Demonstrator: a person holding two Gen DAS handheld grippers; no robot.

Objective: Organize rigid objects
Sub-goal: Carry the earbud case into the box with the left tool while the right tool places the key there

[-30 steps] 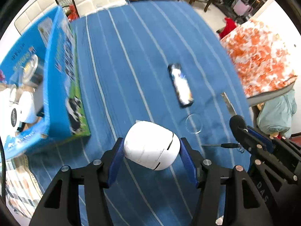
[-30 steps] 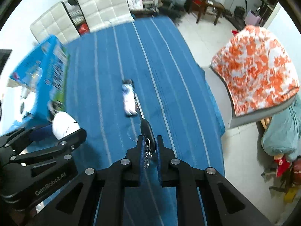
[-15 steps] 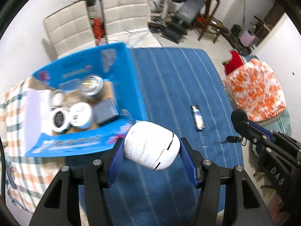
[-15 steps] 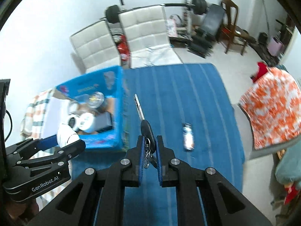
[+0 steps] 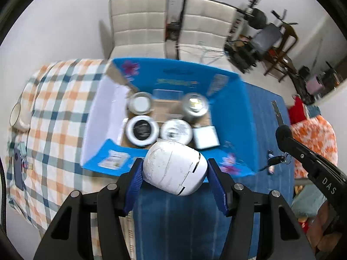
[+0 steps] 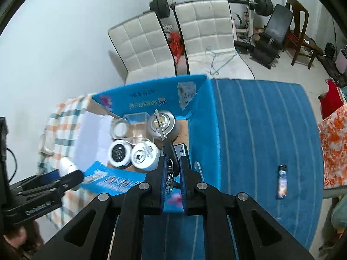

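Home room with weight bench and two white quilted chairs [image 6: 173,43] at the back; low surface under a blue striped cover [image 6: 260,130], checked cloth [image 5: 54,108] at its left end.

Nearest in the left wrist view: left gripper [image 5: 175,173], jaws set wide around a white rounded plastic case [image 5: 174,170], smooth, scuffed, with a dark seam; held above the near wall of the blue cardboard box [image 5: 234,99] at the left end of the cover. In the right wrist view: right gripper [image 6: 172,173], jaws nearly closed, pinching a key [image 6: 167,145] by its black plastic head, flat metal blade pointing ahead over the box, split ring dangling below.

Inside the box, near to far: two round white jars [image 6: 132,153] with printed lids, a grey square charger [image 5: 205,137], a shiny metal tin [image 6: 161,124], a clear plastic cube [image 6: 135,119], a small glass jar [image 6: 119,127].

Likely risks: the curved, slick case slipping from the flat pads, or landing on the jar lids and rolling rather than settling; the box floor crowded, little bare cardboard left. Key blade liable to catch on the tin or box wall; both grippers converging on one opening, so a knock between them possible.

Farther right on the cover: a slim dark lighter [image 6: 282,181], still outside the box.
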